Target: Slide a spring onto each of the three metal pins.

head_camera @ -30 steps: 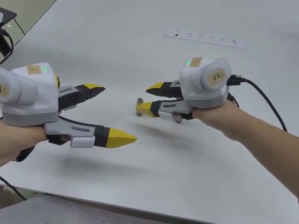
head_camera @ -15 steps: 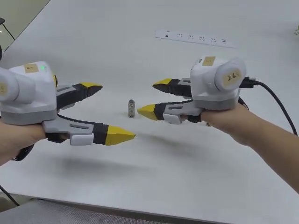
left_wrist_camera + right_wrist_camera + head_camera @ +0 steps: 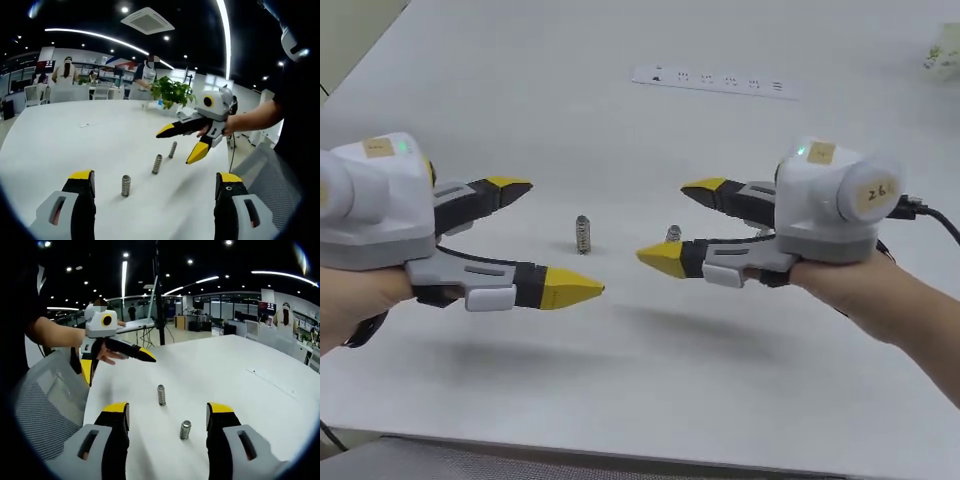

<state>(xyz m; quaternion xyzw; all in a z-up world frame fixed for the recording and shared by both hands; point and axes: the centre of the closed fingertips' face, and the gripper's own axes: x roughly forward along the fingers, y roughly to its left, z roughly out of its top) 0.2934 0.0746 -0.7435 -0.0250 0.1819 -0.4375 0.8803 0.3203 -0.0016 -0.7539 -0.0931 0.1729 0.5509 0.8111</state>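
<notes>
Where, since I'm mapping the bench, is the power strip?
In the head view the power strip lies top centre on the table, beyond the two springs.

White bodies, black jaws, yellow tips: left tongs (image 3: 560, 237), right tongs (image 3: 666, 222). Silver-grey springs (image 3: 583, 233). White table (image 3: 620, 120).

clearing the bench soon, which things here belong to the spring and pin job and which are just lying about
Job: three upright springs, apparently on pins; left gripper, open; right gripper, open.
Lying about: power strip; plant; mesh chair.
</notes>
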